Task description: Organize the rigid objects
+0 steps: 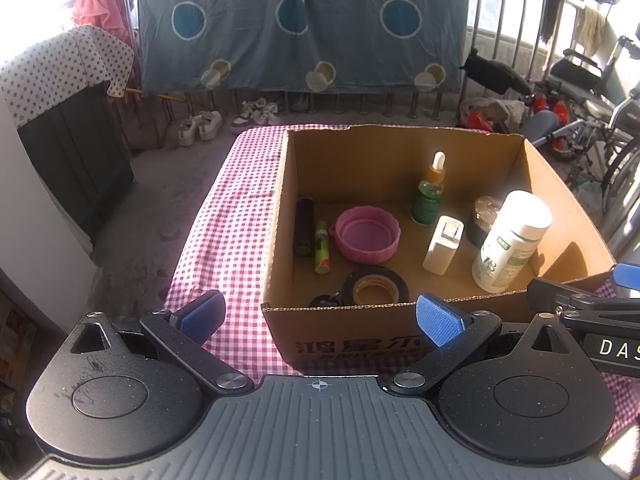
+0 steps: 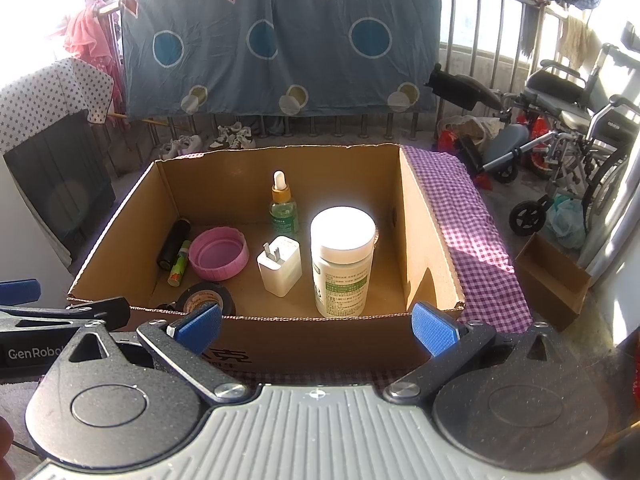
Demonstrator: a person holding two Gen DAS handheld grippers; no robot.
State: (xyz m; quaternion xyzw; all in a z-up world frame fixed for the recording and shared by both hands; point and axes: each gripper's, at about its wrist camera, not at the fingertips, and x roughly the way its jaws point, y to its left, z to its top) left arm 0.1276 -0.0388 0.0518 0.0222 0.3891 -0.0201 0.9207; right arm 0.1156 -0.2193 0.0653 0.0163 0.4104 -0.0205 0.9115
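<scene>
An open brown cardboard box (image 1: pixel 400 184) is seen on a bench covered with a pink-and-white checked cloth (image 1: pixel 224 216); all the small items lie or stand inside it. Along the left wall a black cylindrical tube (image 1: pixel 304 227) is laid flat, with a slim green-and-yellow tube (image 1: pixel 322 247) just beside it. A pink round plastic lid (image 1: pixel 367 234) rests open side up next to these. Toward the near wall a roll of black tape (image 1: pixel 376 286) lies flat, and a small dark object (image 1: pixel 322 300) beside it is too hidden to be identified. A green glass dropper bottle with a white tip (image 1: pixel 430 192) is stood upright toward the back. A white plug-in charger block (image 1: pixel 443 245) stands in front of it, prongs up. A tall white plastic bottle with a green label (image 1: pixel 510 240) is stood upright toward the near right, and a dark jar with a gold cap (image 1: pixel 485 216) is partly hidden behind it.

The left claw (image 1: pixel 320 316) is held before the near wall of the box, its blue-padded fingers spread wide and nothing between them. The right claw (image 2: pixel 316 330) is likewise held wide and empty at the same near wall, just beside the left one.

In the right wrist view a smaller brown cardboard box (image 2: pixel 554 280) is seen on the floor beyond the bench, and a wheelchair (image 2: pixel 576 120) is parked near the railing.
</scene>
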